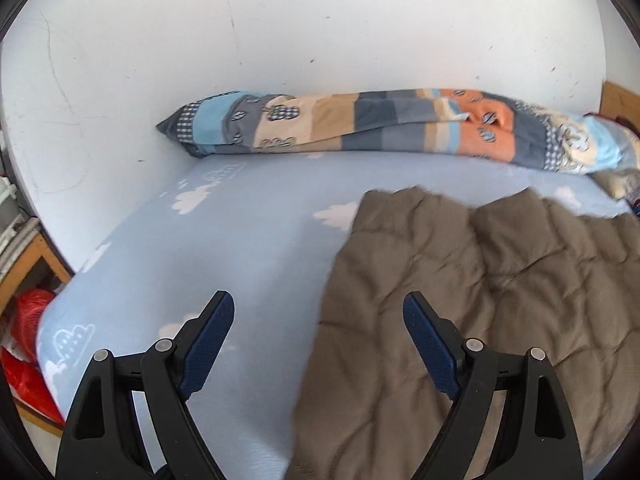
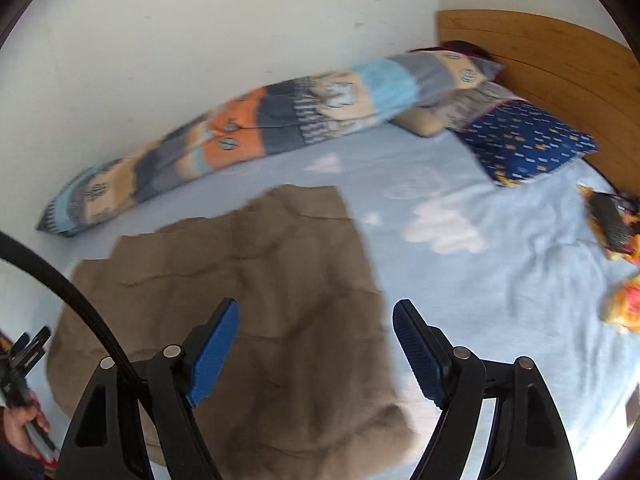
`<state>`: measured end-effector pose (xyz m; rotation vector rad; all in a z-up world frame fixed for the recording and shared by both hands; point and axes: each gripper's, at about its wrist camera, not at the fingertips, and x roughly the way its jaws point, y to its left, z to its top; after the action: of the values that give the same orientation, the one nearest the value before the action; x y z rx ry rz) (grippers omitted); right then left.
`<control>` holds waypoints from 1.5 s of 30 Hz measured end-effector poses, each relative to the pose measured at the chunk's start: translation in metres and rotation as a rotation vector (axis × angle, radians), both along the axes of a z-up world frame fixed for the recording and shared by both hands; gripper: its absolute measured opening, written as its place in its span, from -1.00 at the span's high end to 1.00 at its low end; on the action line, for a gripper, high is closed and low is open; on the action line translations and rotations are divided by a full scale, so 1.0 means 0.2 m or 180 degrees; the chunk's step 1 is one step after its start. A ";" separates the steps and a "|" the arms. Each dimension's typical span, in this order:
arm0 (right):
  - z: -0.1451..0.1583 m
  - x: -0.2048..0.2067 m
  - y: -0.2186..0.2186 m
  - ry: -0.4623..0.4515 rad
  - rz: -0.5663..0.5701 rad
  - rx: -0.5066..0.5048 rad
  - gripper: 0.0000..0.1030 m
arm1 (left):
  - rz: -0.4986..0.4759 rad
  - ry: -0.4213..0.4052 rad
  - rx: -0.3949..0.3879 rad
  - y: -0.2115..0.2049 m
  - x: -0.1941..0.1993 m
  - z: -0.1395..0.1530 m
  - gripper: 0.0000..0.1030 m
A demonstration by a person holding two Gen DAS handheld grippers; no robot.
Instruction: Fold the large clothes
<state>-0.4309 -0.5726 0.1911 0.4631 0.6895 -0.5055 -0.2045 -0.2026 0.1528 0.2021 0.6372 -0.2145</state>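
A brown quilted garment [image 1: 460, 300] lies spread flat on the light blue bed sheet [image 1: 240, 240]; it also shows in the right wrist view [image 2: 260, 300]. My left gripper [image 1: 318, 312] is open and empty, above the garment's left edge. My right gripper [image 2: 316, 320] is open and empty, above the garment's right part, its edge between the fingers. The black left tool [image 2: 24, 356] and the hand holding it show at that view's lower left.
A rolled patchwork duvet [image 1: 400, 128] lies along the white wall. A dark blue pillow [image 2: 528, 140] rests by the wooden headboard [image 2: 560, 64]. Orange and dark items [image 2: 616, 236] lie at the right of the bed. A red bag [image 1: 28, 344] sits beside the bed's left end.
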 end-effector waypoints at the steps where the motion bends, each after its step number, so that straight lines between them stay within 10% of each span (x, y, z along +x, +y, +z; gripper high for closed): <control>1: 0.00 0.04 0.01 -0.0015 0.0059 0.0017 -0.48 | -0.0062 0.0026 -0.0029 -0.03 0.00 0.01 -0.68; 18: -0.20 0.68 0.33 0.0345 0.0676 -0.0029 -0.27 | -0.0449 0.0494 0.0279 -0.53 0.08 -0.26 -0.68; 45: -0.43 0.84 0.35 0.0870 0.0665 -0.0264 -0.54 | -0.0420 0.0699 0.0132 -0.51 0.19 -0.39 -0.79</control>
<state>-0.2619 -0.5022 0.1056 0.2415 0.9644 -0.4012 -0.1661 -0.3040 0.0743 0.2631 0.8477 -0.3539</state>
